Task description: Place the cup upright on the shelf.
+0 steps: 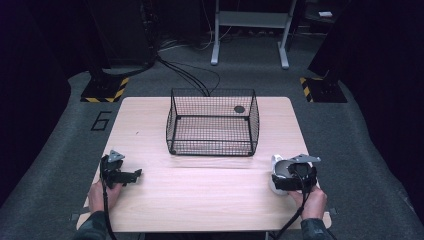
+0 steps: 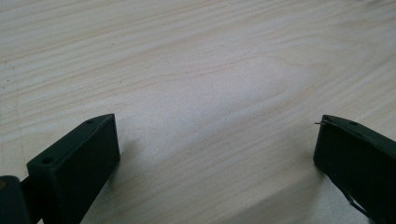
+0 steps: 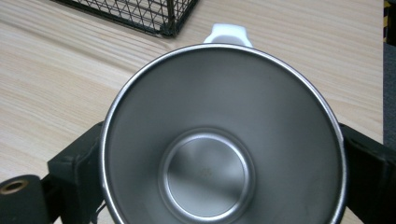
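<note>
Right gripper point(image 3: 219, 154) clasping mug point(image 3: 223, 140) (steel-lined) — left gripper point(image 2: 217, 154) agape

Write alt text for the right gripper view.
A steel mug seen from above, empty, sits between the right gripper's two black jaws. Its white handle points toward a black wire basket on the wooden table.

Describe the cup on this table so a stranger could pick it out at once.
Start at the black wire basket in the middle of the wooden table, then look toward its near right corner. There the right gripper brackets a mug, white outside with a white handle, shiny steel and empty inside.
</note>
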`<action>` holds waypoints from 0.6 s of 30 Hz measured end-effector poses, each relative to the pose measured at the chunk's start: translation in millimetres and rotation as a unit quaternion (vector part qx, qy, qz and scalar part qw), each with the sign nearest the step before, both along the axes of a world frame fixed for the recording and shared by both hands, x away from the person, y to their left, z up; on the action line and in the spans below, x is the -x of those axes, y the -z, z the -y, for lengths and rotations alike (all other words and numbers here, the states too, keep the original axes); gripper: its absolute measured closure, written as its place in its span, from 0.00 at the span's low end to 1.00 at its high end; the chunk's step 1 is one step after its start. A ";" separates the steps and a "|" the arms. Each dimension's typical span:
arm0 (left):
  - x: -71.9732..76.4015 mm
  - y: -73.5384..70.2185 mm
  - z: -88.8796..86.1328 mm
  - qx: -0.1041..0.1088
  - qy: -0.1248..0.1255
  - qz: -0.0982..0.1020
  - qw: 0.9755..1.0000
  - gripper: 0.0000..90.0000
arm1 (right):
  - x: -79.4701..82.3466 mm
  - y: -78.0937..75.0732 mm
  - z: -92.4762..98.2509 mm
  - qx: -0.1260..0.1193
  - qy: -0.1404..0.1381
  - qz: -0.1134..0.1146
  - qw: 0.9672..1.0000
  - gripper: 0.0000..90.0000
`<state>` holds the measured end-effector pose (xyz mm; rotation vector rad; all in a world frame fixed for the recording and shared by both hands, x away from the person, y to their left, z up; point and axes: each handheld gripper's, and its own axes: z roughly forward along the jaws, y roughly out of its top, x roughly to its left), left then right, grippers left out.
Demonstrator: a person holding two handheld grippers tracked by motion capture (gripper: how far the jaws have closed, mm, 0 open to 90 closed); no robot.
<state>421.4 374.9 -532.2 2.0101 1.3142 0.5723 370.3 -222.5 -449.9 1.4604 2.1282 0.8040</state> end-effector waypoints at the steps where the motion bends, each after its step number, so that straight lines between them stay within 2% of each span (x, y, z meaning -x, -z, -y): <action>1: 0.0 0.0 0.0 0.000 0.000 0.000 1.000 0.00 | 0.5 -2.0 0.4 -0.005 -0.001 0.002 1.000 0.06; 5: 0.0 0.0 0.0 0.000 0.000 0.000 1.000 0.00 | 1.3 -5.3 -0.1 -0.006 -0.001 0.004 1.000 0.06; 18: 0.0 -0.1 -0.2 -0.001 0.001 -0.001 1.000 0.00 | 4.4 -22.3 -11.3 -0.010 -0.031 0.007 0.999 0.06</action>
